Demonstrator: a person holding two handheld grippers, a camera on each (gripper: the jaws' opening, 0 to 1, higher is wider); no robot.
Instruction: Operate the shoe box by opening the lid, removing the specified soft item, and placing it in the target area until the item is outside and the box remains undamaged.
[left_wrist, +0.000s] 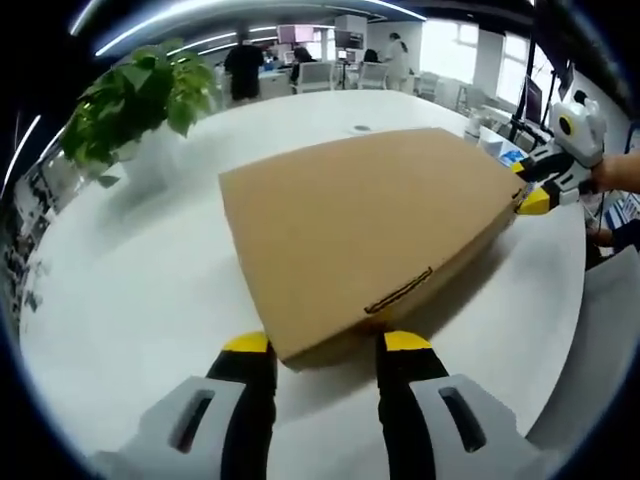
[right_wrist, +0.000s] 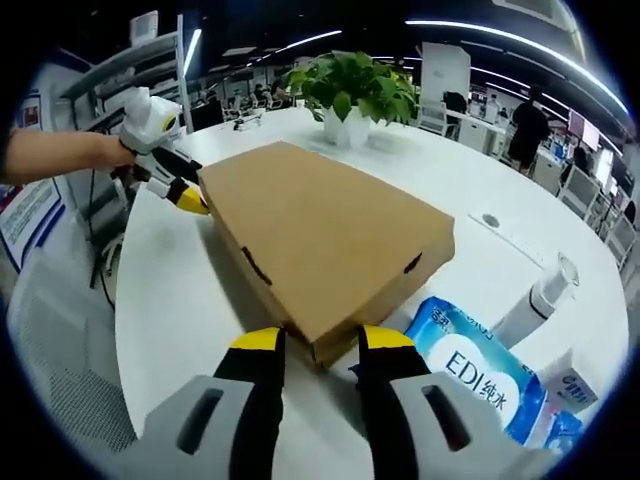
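A closed brown cardboard shoe box (left_wrist: 370, 220) lies flat on the round white table (left_wrist: 130, 300). My left gripper (left_wrist: 327, 345) stands open, its yellow-tipped jaws on either side of the box's near corner. In the right gripper view the same box (right_wrist: 320, 225) fills the middle, and my right gripper (right_wrist: 322, 340) is open with its jaws astride the opposite corner. Each gripper shows in the other's view: the right gripper (left_wrist: 540, 188) at the far right corner, and the left gripper (right_wrist: 180, 190), held by a hand, at the far left corner. What lies inside the box is hidden.
A potted green plant (left_wrist: 140, 100) stands behind the box. A blue tissue pack (right_wrist: 475, 375) and a white bottle (right_wrist: 540, 295) lie beside my right gripper. Office chairs (left_wrist: 330, 75) and people stand beyond the table. The table edge (right_wrist: 125, 330) runs close on the left.
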